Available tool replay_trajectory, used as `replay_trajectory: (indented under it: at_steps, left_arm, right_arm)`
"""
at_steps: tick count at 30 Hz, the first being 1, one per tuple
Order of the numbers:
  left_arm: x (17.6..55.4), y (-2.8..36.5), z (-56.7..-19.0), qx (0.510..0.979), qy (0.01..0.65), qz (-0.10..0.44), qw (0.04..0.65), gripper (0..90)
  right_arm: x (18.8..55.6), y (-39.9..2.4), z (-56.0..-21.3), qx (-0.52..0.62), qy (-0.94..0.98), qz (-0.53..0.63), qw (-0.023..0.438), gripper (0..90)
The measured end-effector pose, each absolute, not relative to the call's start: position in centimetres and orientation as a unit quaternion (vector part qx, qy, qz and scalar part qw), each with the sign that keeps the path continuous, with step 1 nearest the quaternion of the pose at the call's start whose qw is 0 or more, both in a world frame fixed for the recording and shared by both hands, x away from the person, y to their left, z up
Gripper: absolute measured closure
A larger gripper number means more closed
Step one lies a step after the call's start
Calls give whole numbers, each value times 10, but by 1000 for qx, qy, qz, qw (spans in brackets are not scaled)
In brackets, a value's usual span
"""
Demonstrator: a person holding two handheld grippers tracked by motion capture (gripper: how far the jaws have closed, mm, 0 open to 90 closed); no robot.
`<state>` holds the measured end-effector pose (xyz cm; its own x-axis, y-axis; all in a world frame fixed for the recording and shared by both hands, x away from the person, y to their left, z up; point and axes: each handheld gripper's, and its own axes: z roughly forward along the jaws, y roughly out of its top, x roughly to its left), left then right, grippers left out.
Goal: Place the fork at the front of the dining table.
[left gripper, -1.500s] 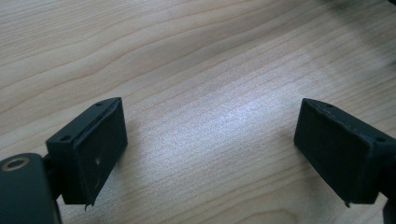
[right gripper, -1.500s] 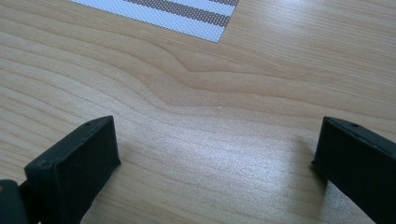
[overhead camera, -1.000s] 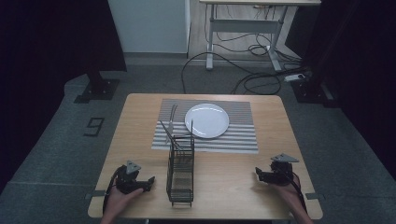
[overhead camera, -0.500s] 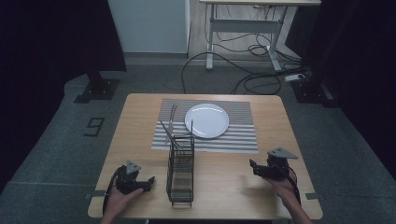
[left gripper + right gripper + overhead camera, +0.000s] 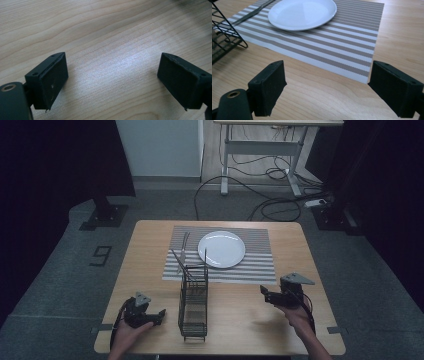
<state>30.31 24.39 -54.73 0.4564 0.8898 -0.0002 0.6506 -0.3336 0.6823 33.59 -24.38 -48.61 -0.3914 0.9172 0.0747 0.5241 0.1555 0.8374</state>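
A white plate point(image 5: 221, 248) point(image 5: 302, 13) lies on a striped placemat point(image 5: 250, 265) point(image 5: 342, 47) at the far middle of the wooden table point(image 5: 150, 250). A black wire rack point(image 5: 194, 302) point(image 5: 223, 42) stands in front of the mat, and a fork point(image 5: 184, 246) lies left of the plate. My left gripper point(image 5: 156, 315) point(image 5: 112, 82) rests low at the front left, open over bare wood. Lifted off the table at the front right, my right gripper point(image 5: 265, 294) point(image 5: 325, 90) is open and points toward the mat's near edge with nothing between its jaws.
The table's front edge point(image 5: 220, 352) lies just under both hands. Beyond the table stand a desk frame point(image 5: 260, 155) and cables point(image 5: 265, 200) on the dark floor. Bare wood lies between rack and right gripper.
My right gripper has risen a little and moved left and forward, toward the placemat. The left gripper has stayed in place.
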Motion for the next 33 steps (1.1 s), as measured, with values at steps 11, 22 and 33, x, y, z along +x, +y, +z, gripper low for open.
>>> replay_trajectory:
  at_steps: [11,22,33]
  left_arm:
    - [303,244,-547,793,486,192,313,96]
    - [303,244,-547,793,486,192,313,96]
    - [303,244,-547,793,486,192,313,96]
  right_arm:
    - [343,-225,-476,491,723,430,226,135]
    - [350,-200,-472,474,734,432,224,154]
    - [355,-176,-466,459,743,435,220,161]
